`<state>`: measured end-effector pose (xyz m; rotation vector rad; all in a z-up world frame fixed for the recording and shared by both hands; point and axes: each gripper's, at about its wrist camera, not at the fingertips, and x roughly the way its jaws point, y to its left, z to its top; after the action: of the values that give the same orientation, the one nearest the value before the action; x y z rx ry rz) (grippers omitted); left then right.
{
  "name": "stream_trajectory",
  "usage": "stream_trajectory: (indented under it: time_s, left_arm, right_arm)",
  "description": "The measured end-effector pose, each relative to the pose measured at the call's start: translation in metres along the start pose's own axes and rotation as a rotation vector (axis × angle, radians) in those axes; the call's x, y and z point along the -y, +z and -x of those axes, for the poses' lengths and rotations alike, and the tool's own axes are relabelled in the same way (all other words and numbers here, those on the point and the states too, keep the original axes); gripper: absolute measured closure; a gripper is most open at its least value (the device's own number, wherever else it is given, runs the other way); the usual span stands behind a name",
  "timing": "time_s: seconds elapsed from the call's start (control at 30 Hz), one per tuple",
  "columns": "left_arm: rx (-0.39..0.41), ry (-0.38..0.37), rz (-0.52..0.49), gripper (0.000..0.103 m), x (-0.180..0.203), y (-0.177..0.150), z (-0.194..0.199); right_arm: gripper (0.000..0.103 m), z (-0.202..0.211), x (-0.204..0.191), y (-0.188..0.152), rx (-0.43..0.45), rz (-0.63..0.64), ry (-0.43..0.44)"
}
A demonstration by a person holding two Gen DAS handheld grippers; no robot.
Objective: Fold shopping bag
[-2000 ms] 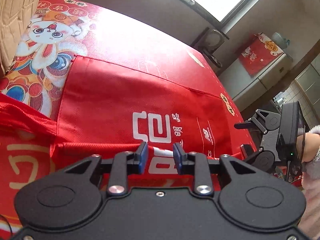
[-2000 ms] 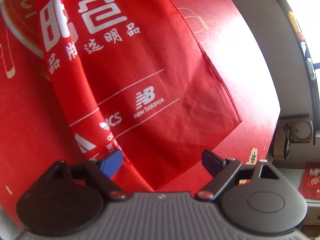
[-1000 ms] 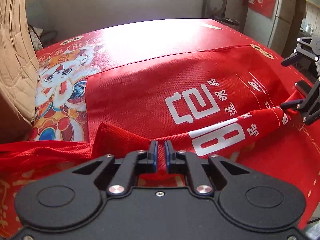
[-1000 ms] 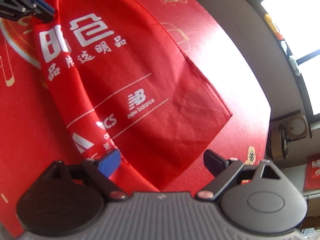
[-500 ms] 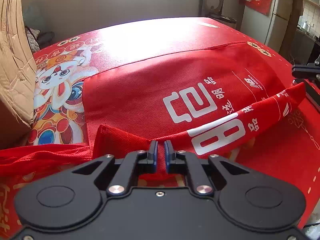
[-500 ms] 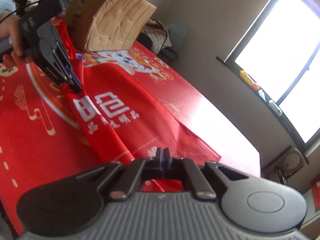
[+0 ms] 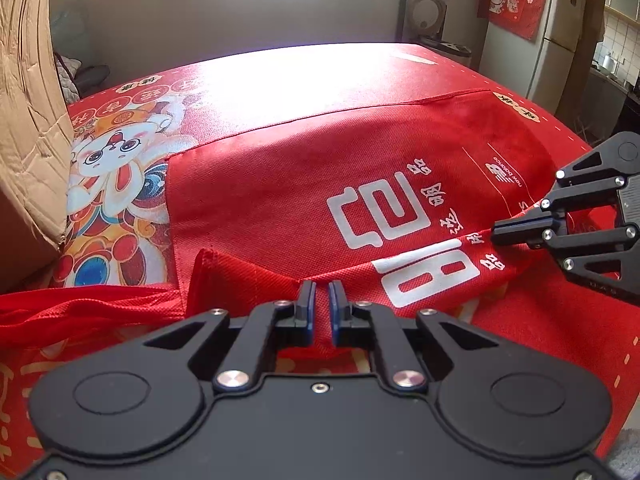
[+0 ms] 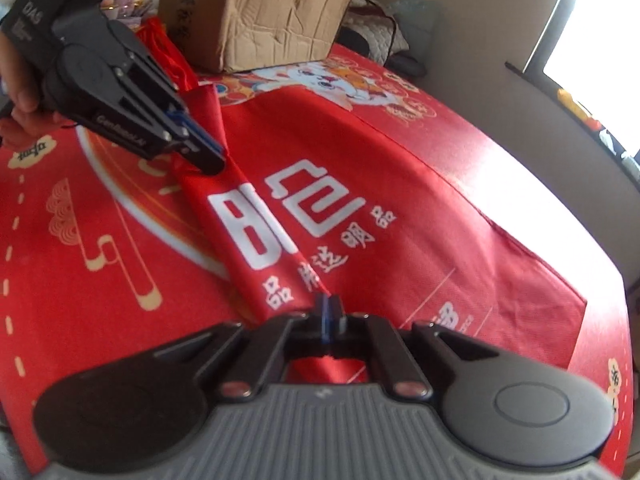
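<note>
Right gripper [image 8: 329,312], wide a second ago, now clamped on folded edge of red non-woven shopping bag [image 8: 400,216]; left gripper [image 7: 321,304] still pinching other end.

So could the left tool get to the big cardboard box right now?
Probably not yet. The left tool is shut on the red bag's folded edge, so it would have to let go first. Otherwise nothing stands between it and the cardboard box.

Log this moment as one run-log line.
left gripper: shut on shopping bag edge | right gripper: shut on same edge | edge lifted off tablecloth
</note>
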<state>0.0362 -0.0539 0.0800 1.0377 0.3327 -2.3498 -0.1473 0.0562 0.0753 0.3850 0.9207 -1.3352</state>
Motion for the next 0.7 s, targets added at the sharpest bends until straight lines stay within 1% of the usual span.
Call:
stream_trajectory:
  time_s: [0.1, 0.2, 0.23, 0.3, 0.33, 0.37, 0.4, 0.43, 0.47, 0.5, 0.53, 0.57, 0.6, 0.63, 0.67, 0.7]
  left_arm:
    - [0.025, -0.019, -0.043, 0.094, -0.001, -0.003, 0.002]
    - [0.063, -0.01, -0.147, 0.092, 0.005, -0.01, 0.01]
    - [0.073, 0.002, -0.189, 0.09, 0.01, -0.011, 0.014]
    - [0.104, 0.032, -0.333, 0.079, 0.027, -0.015, 0.023]
    - [0.12, 0.039, -0.402, 0.056, 0.034, -0.017, 0.026]
    - [0.139, 0.044, -0.482, 0.026, 0.043, -0.02, 0.029]
    - [0.156, 0.043, -0.547, 0.016, 0.05, -0.023, 0.032]
    - [0.178, 0.03, -0.618, 0.011, 0.057, -0.027, 0.035]
    - [0.201, 0.02, -0.694, 0.011, 0.065, -0.031, 0.039]
    - [0.221, 0.036, -0.757, 0.011, 0.071, -0.035, 0.039]
    - [0.234, 0.076, -0.828, 0.017, 0.078, -0.038, 0.038]
    - [0.23, 0.125, -0.884, 0.036, 0.082, -0.04, 0.034]
    - [0.219, 0.168, -0.935, 0.046, 0.086, -0.041, 0.03]
    - [0.199, 0.207, -0.983, 0.064, 0.089, -0.041, 0.026]
    - [0.178, 0.238, -1.03, 0.077, 0.09, -0.04, 0.022]
    - [0.166, 0.246, -1.061, 0.079, 0.09, -0.039, 0.02]
  right_arm:
    - [0.099, 0.001, 0.003, 0.008, -0.046, 0.007, 0.027]
    - [0.099, 0.004, -0.007, 0.014, -0.067, 0.031, 0.034]
    - [0.099, 0.005, -0.006, 0.014, -0.071, 0.027, 0.041]
    - [0.099, 0.006, -0.001, 0.014, -0.08, 0.001, 0.066]
    - [0.099, 0.006, 0.001, 0.014, -0.086, -0.003, 0.077]
    - [0.099, 0.004, 0.0, 0.015, -0.092, -0.006, 0.085]
    - [0.099, 0.003, -0.001, 0.016, -0.098, -0.009, 0.092]
    - [0.099, 0.004, -0.001, 0.017, -0.103, -0.011, 0.095]
    - [0.099, 0.004, -0.001, 0.017, -0.105, -0.01, 0.095]
    - [0.099, 0.005, -0.001, 0.016, -0.106, -0.01, 0.094]
    - [0.099, 0.005, -0.001, 0.016, -0.106, -0.01, 0.093]
    - [0.099, 0.006, -0.001, 0.015, -0.105, -0.01, 0.093]
    - [0.099, 0.007, 0.0, 0.015, -0.104, -0.01, 0.093]
    - [0.099, 0.008, 0.0, 0.014, -0.103, -0.011, 0.093]
    - [0.099, 0.009, 0.0, 0.014, -0.103, -0.011, 0.094]
    - [0.099, 0.007, 0.0, 0.015, -0.102, -0.011, 0.094]
